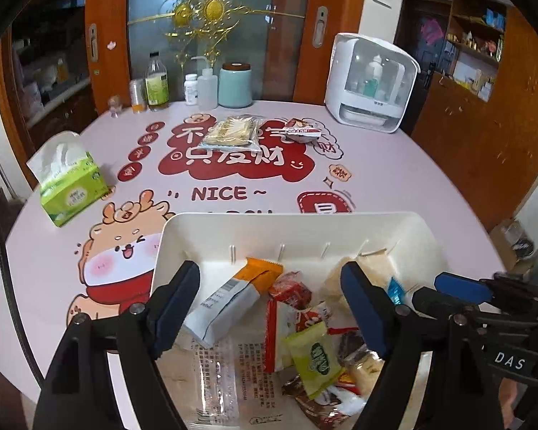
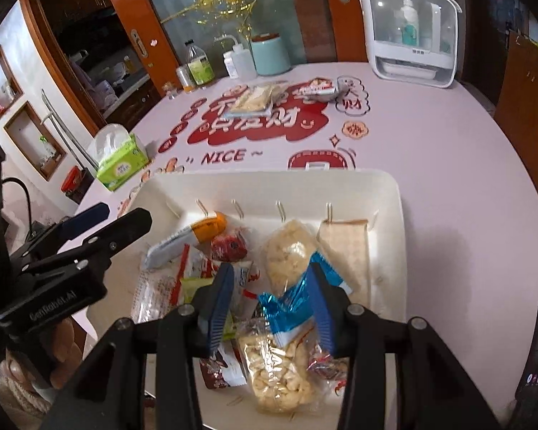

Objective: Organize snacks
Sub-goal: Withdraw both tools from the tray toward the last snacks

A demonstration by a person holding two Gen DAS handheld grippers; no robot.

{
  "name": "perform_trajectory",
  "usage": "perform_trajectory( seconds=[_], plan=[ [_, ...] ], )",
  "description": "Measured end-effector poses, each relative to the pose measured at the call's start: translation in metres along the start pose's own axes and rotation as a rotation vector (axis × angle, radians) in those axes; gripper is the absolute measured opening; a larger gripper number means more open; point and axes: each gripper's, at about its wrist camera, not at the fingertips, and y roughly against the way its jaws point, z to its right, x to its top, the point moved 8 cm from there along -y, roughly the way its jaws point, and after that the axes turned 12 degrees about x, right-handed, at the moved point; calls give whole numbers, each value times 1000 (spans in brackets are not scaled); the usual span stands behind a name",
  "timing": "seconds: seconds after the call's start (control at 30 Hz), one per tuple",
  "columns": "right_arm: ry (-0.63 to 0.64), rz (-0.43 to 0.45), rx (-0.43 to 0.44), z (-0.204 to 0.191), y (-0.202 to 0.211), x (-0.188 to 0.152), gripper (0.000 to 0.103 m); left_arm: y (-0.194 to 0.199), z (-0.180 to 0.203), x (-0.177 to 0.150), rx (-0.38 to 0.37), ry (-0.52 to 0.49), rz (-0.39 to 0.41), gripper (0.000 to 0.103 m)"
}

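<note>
Pink round tabletop (image 1: 394,179) with red cartoon print, a white rectangular plastic bin (image 1: 168,247) of snack packets at its near edge.

Left gripper (image 1: 272,308) hangs over the bin with its blue-padded jaws wide apart and nothing pressed between them; below the gap lie an orange-and-white wrapped bar (image 1: 229,297), a green sachet (image 1: 314,358) and red-and-white wrappers. Right gripper (image 2: 272,308) has its jaws narrow, the pads closing on the crinkled blue foil middle of a clear bag of pale puffed snacks (image 2: 279,369), low centre of the right wrist view; the bag's other lobe lies in the bin above. Further out, in the upper middle of the frame, a clear packet of yellow biscuits (image 1: 229,132) and a red-and-white packet (image 1: 301,130) lie on the tabletop outside the bin. A green tissue pack (image 1: 71,186) sits left.
</note>
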Motion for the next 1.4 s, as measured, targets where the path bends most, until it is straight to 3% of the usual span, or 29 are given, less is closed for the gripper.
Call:
perform_trajectory(
  seconds=[0.13,0.47,0.53,0.63,0.77,1.03,1.1,1.2,1.4],
  plan=[
    [18,10,3,-1,12,20,43,8,-10,22,-25,28,10,80],
    [71,40,25,-10,58,105,43,33,-32,108,148,-134,113,80],
    [67,57,25,-11,68,124,46,36,-33,123,147,-152,101,80],
    [67,75,28,-14,81,154,52,39,-35,151,109,-145,78,89],
    [80,100,-44,-11,94,197,52,40,-48,196,136,-110,92,89],
    [54,154,-222,17,118,303,53,31,-77,302,328,-71,123,89],
    [26,176,-261,29,123,334,59,27,-83,330,356,-64,128,89],
    [-9,183,-253,42,116,366,65,19,-92,371,422,-64,156,89],
    [-47,128,-273,76,53,405,65,-42,-93,420,424,-41,108,92]
  ],
)
